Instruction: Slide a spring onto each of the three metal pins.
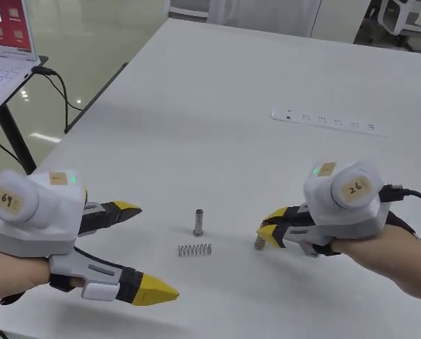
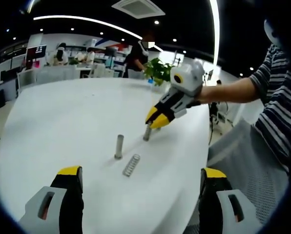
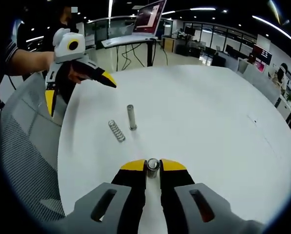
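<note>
One metal pin (image 1: 198,222) stands upright on the white table (image 1: 217,106), with a loose spring (image 1: 195,248) lying just in front of it. My right gripper (image 1: 268,231) is shut on a second pin (image 1: 260,242) that rests on the table; coils seem to wrap it (image 3: 153,167). My left gripper (image 1: 143,248) hovers open and empty to the left of the standing pin. From the left gripper view, the standing pin (image 2: 118,146) and spring (image 2: 131,165) lie ahead of the open jaws, with the right gripper (image 2: 157,118) beyond. The right gripper view has the pin (image 3: 131,117) and spring (image 3: 116,130).
A white power strip (image 1: 327,121) lies at the back right of the table. A laptop (image 1: 6,42) on a stand with cables is off the table's left edge. People stand in the room's background.
</note>
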### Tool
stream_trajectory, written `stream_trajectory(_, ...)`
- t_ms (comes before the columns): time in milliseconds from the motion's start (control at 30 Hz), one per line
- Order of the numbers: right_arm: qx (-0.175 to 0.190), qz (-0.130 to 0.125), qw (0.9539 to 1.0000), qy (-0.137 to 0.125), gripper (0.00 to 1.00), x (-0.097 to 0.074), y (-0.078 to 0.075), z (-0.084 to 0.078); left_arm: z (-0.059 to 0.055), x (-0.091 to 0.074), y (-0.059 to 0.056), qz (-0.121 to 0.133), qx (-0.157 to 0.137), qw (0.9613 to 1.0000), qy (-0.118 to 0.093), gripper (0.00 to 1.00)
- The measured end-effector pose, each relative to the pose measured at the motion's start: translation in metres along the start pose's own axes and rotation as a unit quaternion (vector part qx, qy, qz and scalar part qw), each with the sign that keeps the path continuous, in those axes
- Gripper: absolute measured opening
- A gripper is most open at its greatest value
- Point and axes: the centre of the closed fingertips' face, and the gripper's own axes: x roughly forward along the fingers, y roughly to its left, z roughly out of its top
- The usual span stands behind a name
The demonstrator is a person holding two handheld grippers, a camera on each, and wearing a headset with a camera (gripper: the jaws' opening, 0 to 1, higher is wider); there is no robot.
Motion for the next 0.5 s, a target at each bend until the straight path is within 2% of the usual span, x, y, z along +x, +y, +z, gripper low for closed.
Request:
stream_trajectory(33,-0.006,-0.001,1.0,0.002,0.08,-0.0001,0.0007,-0.0015,0.0001,-0.0003,0.0003,0.0,0.001,1.0,0.0,0.97)
stream_trajectory(67,-0.009,0.0,0.9998,-0.016,0.08,-0.0007,0.001,0.0048,0.0002,-0.0006,0.0005,0.0,0.001,1.0,0.001,0.97)
stream_trajectory(100,-0.005,0.001,1.0,-0.008,0.08,-0.0015,0.0014,0.002,0.0001,-0.0009,0.0009,0.0,0.001,1.0,0.002,0.97)
stream_trajectory(500,-0.012,-0.003,0.9999,-0.005,0.08,-0.0023,-0.0006,0.0023,0.0077,-0.0001,0.0049,-0.001,0.008,1.0,0.0,0.97)
